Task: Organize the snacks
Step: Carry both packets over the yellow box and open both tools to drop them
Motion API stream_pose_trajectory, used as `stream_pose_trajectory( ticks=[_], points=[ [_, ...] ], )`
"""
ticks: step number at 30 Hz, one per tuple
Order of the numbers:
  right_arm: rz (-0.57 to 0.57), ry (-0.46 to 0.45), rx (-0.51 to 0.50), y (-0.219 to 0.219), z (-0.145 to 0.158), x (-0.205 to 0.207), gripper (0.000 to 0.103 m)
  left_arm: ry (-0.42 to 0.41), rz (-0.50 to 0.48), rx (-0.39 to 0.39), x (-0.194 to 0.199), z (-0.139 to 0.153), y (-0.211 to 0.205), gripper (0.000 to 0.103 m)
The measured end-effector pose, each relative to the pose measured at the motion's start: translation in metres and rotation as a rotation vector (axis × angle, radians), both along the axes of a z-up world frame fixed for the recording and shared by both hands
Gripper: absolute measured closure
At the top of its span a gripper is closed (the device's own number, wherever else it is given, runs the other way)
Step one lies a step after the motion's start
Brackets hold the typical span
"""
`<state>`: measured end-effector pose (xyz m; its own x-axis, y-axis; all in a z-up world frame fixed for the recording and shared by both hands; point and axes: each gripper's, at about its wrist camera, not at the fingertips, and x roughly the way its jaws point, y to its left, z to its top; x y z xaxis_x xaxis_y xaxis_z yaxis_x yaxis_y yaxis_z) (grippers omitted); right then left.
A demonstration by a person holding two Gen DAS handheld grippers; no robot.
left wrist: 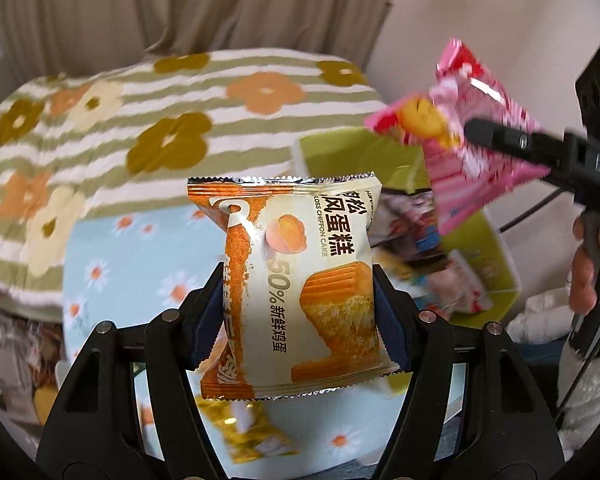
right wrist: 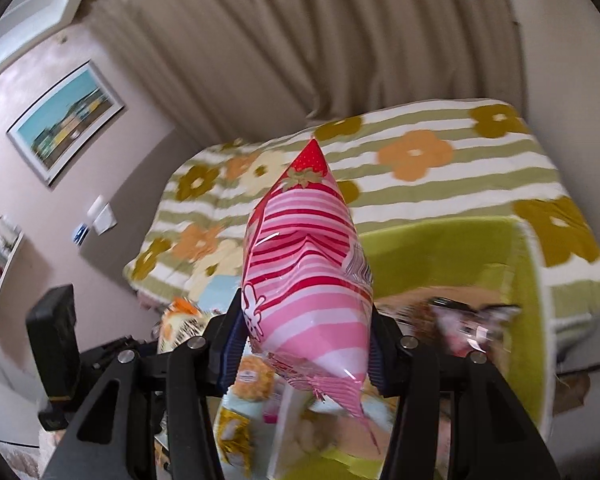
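Floral-striped bed [left wrist: 160, 120] behind; green bin [right wrist: 528, 280] is already loaded with snacks. Chiffon cake pack [left wrist: 300, 280] is clamped by left gripper [left wrist: 300, 304], pink striped bag [right wrist: 308, 280] by right gripper [right wrist: 304, 340], both held aloft, likely bin-bound.

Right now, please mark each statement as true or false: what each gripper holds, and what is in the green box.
1. The left gripper holds an orange chiffon cake packet. True.
2. The right gripper is open. False: it is shut on a pink striped packet.
3. The green box holds no snacks. False: several packets lie inside.
4. A floral striped blanket lies behind the box. True.
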<state>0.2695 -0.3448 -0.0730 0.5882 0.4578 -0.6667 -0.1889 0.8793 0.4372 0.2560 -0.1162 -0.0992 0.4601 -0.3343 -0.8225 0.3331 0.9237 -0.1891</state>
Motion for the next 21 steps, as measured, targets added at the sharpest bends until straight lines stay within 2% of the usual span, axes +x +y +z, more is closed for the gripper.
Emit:
stream_pose_trajectory(
  ticks=[6, 10, 15, 16, 18, 19, 20, 21],
  points=[
    [-0.102, 0.012, -0.022, -0.043, -0.005, -0.026, 0.056, 0.007, -0.078, -0.025, -0.002, 0.003, -0.062, 0.039],
    [-0.171, 0.02, -0.065, -0.065, -0.011, -0.047, 0.056, 0.046, -0.108, -0.03, -0.008, -0.012, -0.089, 0.039],
    [-0.202, 0.037, -0.049, -0.083, -0.022, -0.062, 0.056, 0.09, -0.127, 0.006, -0.013, -0.034, -0.111, 0.039],
    [-0.205, 0.043, -0.035, -0.086, -0.025, -0.062, 0.056, 0.082, -0.122, 0.011, -0.014, -0.036, -0.112, 0.037],
    [-0.207, 0.051, -0.027, -0.09, -0.029, -0.063, 0.056, 0.055, -0.124, 0.027, -0.016, -0.036, -0.115, 0.025],
    [-0.205, 0.056, -0.025, -0.091, -0.03, -0.063, 0.056, 0.031, -0.121, 0.046, -0.017, -0.035, -0.118, 0.007],
    [-0.204, 0.059, -0.019, -0.092, -0.032, -0.063, 0.056, 0.019, -0.119, 0.06, -0.018, -0.034, -0.119, 0.001],
    [-0.204, 0.06, -0.013, -0.093, -0.034, -0.065, 0.056, -0.002, -0.115, 0.083, -0.02, -0.033, -0.119, 0.001]
  ],
)
